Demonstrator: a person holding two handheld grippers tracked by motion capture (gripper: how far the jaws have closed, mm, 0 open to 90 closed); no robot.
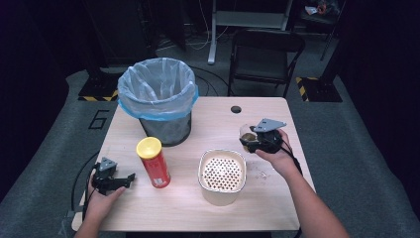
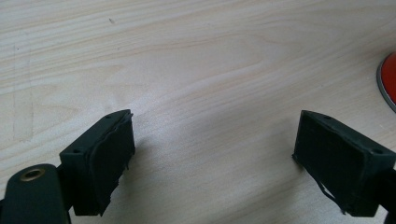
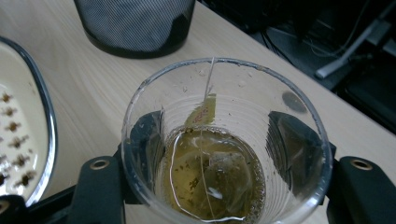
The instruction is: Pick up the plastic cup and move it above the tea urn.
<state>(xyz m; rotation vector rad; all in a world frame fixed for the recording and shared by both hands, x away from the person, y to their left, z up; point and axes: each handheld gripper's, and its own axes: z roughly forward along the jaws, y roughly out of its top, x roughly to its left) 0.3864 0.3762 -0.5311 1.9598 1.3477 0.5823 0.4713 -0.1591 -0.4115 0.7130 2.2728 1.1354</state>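
Clear ribbed plastic cup (image 3: 226,140), standing upright, mouth up, is holding amber tea and a teabag; right gripper (image 3: 219,154) is clamping it at three o'clock; left gripper (image 2: 212,158) is gaping.

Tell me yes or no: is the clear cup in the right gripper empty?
No. In the right gripper view the clear cup, clamped between the right gripper's jaws, holds brownish liquid with a tea bag in it.

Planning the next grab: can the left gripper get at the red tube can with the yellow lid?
Probably yes: the left gripper is open, and bare table lies between it and the can.
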